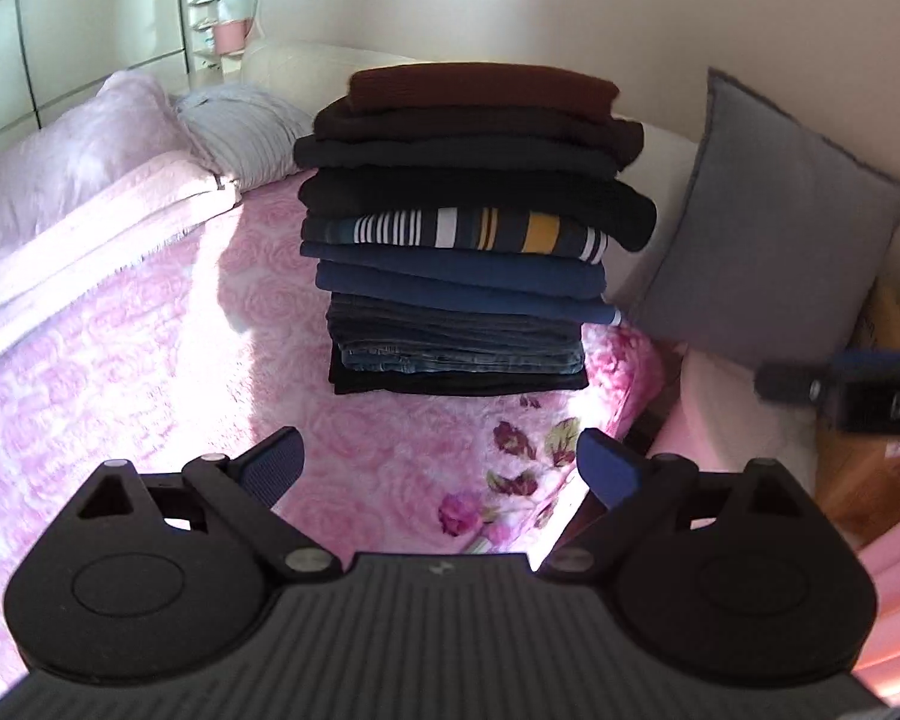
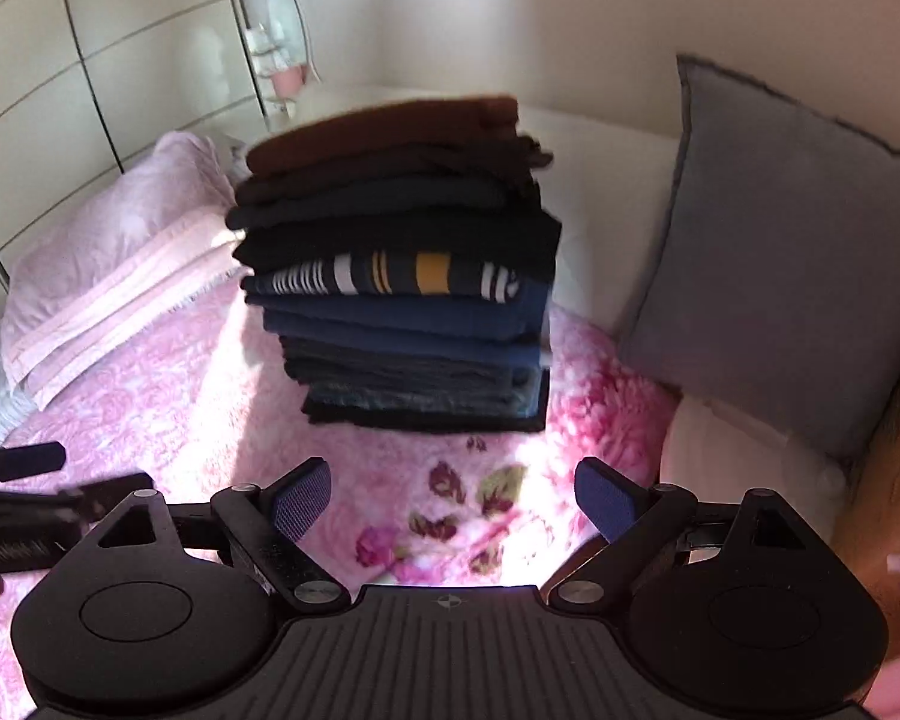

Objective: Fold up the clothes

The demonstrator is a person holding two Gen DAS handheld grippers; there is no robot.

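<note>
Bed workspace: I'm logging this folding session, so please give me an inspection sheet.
Surface: pink floral blanket on the bed, sunlit.
Job's things: tall stack of folded clothes, brown garment on top, striped one mid-stack.
Clutter: nothing seen.
Grippers: left gripper and right gripper both open, empty, short of the stack.
Cables: nothing seen.
Surroundings: grey cushion right of the stack, pink pillow to the left, white wardrobe.

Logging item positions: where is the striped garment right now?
In both wrist views, the striped garment sits mid-height in the folded stack on the pink bedspread, left of the grey cushion.
</note>
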